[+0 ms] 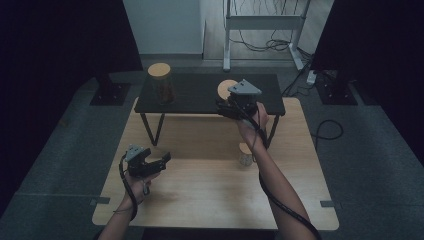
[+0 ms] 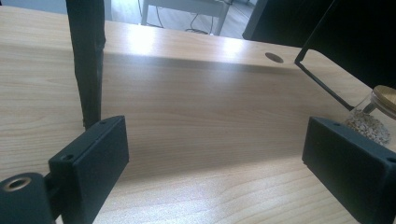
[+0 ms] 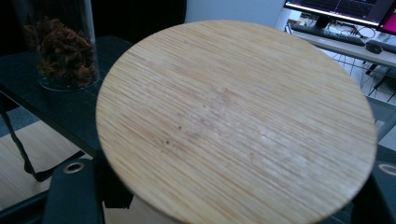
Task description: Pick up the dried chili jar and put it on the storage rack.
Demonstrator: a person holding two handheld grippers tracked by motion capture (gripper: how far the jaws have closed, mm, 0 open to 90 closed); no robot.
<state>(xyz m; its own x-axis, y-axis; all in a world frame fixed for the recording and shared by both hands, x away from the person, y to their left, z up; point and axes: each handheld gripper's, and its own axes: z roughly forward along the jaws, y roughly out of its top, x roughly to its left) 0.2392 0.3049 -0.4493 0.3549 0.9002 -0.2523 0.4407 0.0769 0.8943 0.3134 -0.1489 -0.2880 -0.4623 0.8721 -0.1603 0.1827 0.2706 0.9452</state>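
Jar [image 3: 233, 116] clamped upright in right gripper [image 1: 231, 106], over right half of black shelf [image 1: 200, 95]; herb jar [image 1: 161, 82] at shelf's left. Left gripper [image 1: 159, 161] open, empty, below shelf.

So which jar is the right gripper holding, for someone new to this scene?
Start at the black shelf standing on the wooden table. At its right end, the right gripper clamps a jar with a round bamboo lid. The other shelf jar, at the left, stands free with dark reddish contents.
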